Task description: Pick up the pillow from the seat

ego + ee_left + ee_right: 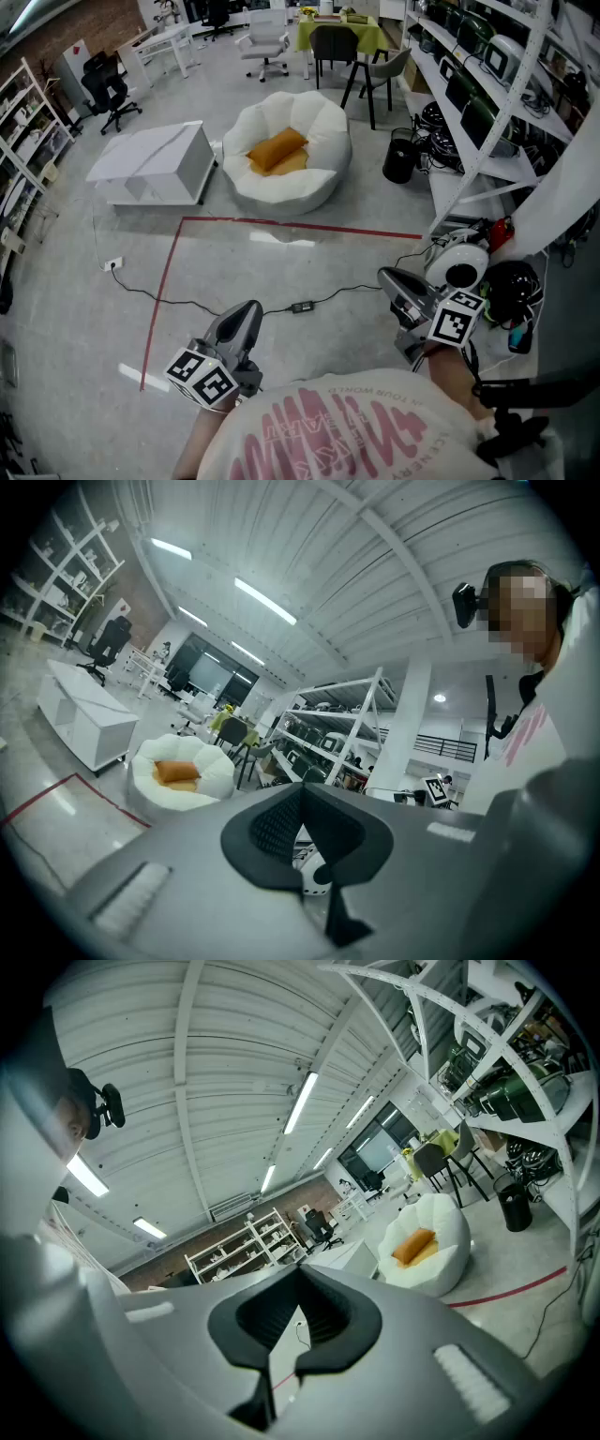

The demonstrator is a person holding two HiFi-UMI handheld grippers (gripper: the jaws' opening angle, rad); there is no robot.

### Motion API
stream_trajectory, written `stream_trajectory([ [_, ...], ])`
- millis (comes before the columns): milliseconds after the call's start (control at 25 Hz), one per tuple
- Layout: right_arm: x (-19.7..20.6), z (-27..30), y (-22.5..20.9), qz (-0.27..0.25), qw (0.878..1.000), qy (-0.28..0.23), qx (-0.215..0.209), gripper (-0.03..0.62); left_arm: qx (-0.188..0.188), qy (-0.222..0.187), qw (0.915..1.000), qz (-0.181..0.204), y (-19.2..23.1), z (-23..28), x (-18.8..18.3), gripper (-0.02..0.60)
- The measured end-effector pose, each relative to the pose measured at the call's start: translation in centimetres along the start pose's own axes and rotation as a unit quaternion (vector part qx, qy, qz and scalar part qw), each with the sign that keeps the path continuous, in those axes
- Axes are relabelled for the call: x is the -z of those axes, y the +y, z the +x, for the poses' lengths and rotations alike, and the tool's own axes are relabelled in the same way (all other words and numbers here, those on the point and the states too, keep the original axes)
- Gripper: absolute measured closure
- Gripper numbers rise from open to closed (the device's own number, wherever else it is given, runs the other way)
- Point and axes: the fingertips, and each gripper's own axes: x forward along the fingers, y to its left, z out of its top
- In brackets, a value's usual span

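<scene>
Fingers (272, 827) on my left gripper (249, 311) and right gripper (389, 277) sit clenched, empty — far off, the orange pillow (277, 150) lies on the seat (321, 127), long axis near-left to far-right.

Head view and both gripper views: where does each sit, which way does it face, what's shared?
Head view: on the person's head, looking steeply down toward the orange pillow on the white seat; shows shirt, left gripper, right gripper.
Left gripper view: on the left gripper, level along its shut jaws toward the seat; shirt at right.
Right gripper view: on the right gripper, level along its shut jaws toward the seat; shirt at left.
Shared: the pillow on the seat.
</scene>
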Motion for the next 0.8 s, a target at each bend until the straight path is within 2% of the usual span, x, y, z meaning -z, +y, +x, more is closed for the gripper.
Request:
stream_trajectory([
  [600,-0.6,-2.0,-1.8,0.009,1.0,-0.011,-0.008,0.589,-0.004,-0.01,0.9999,0.011,-0.5,1.7,0.1,0.569],
  [800,-1.1,-1.7,-2.3,0.005,1.0,-0.012,-0.007,0.589,-0.011,0.001,0.9997,0.023,-0.3,2.6,0.2,0.569],
])
